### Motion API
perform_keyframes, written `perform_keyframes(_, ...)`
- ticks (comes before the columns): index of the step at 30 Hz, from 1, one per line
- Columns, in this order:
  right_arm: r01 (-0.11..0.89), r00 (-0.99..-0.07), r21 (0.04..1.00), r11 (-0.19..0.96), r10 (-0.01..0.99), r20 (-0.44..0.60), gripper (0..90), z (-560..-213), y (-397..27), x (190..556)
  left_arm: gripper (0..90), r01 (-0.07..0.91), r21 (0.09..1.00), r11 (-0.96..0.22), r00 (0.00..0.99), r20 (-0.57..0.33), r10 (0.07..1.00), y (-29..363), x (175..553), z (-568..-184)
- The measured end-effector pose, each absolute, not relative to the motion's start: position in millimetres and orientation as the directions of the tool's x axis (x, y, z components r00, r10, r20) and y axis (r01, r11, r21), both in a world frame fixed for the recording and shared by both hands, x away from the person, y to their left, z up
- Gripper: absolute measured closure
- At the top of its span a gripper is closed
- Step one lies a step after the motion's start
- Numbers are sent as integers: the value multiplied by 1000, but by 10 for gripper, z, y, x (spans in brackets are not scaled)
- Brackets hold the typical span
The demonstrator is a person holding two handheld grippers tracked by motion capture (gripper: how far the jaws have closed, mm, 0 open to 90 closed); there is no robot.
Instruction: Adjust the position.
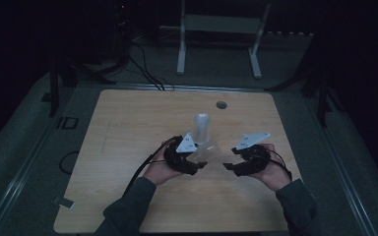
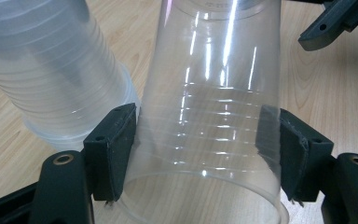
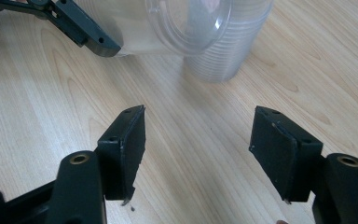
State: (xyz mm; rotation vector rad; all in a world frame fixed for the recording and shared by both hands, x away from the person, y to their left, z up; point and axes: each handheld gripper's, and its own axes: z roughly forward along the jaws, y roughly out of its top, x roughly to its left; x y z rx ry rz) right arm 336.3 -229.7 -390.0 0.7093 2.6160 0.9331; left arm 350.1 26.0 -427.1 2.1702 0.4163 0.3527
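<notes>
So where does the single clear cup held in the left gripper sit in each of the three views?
High view: the clear cup lies at table centre, just right of the left gripper.
Left gripper view: centre, clamped between both pads.
Right gripper view: top centre, open mouth facing the camera.
Shared landmark: the stack of cups standing beside it.
</notes>
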Motion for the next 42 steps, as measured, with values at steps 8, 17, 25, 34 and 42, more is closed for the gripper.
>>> perform_keyframes(8,335,-857,622,708,503,-112,354,-3885,-2258,3361,299,149,787,-598,913,122,389,221,3496,-4278)
perform_keyframes(17,303,-881,579,757,455,-133,355,-3846,-2240,3380,299,134,768,-626,927,125,352,183,3494,-4283)
perform_keyframes(25,286,-897,528,800,417,-147,355,-3849,-2210,3386,298,134,753,-645,938,114,328,164,3494,-4318)
perform_keyframes(34,258,-916,468,846,368,-159,357,-3841,-2151,3387,299,131,738,-662,946,107,307,146,3493,-4349)
perform_keyframes(42,231,-929,414,880,326,-175,357,-3787,-2098,3402,298,128,724,-678,950,105,293,132,3493,-4352)
